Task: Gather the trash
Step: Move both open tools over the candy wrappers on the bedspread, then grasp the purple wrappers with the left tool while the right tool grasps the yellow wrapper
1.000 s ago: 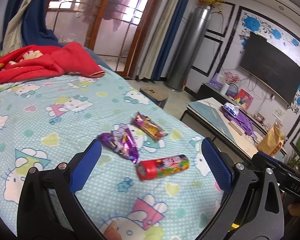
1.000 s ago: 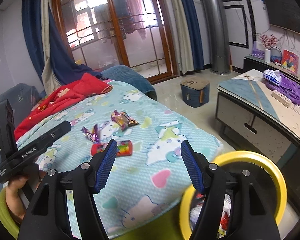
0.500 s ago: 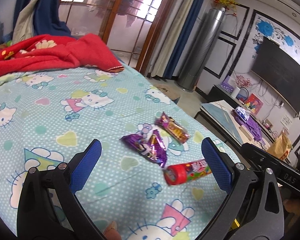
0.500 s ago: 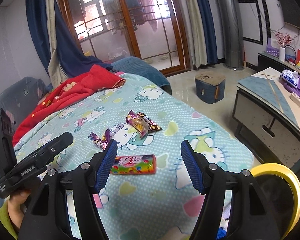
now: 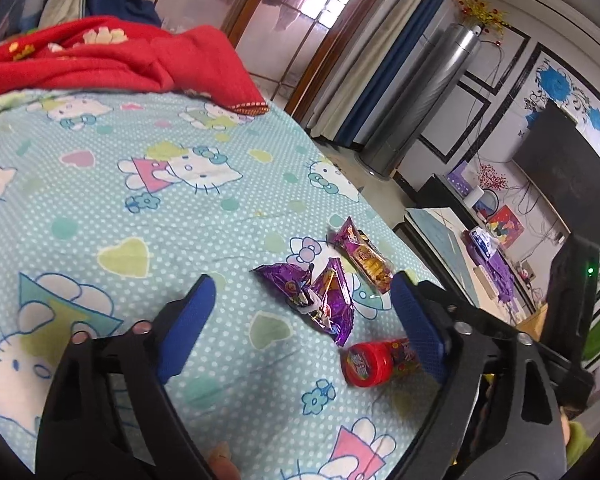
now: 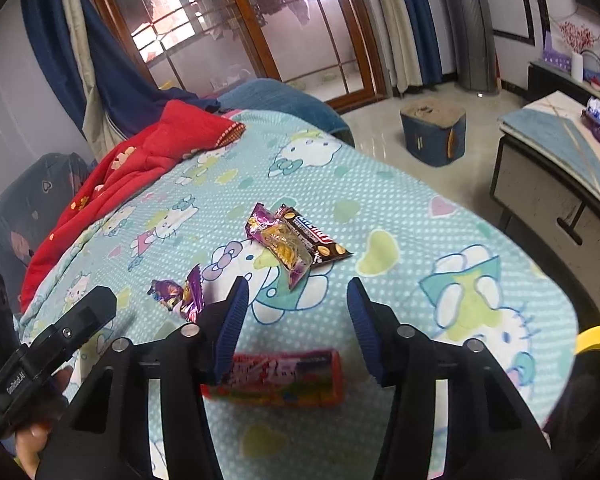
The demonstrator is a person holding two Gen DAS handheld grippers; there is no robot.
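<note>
Trash lies on a cartoon-cat bedsheet. A crumpled purple wrapper sits between my left gripper fingers, untouched, and the jaws are closing. A red candy tube lies by the right finger, with a purple snack packet beyond. In the right wrist view the candy tube lies low between the fingers of my right gripper, whose jaws are also closing without touching it. Ahead are the snack packet, a brown bar wrapper and the purple wrapper.
A red blanket is bunched at the bed's far end. A yellow-rimmed bin stands by the bed's right edge. A low table, a blue stool and a TV fill the room beyond.
Both grippers have moved forward and down toward the trash, and both have narrowed. The yellow bin has slid almost out of the right wrist view.
</note>
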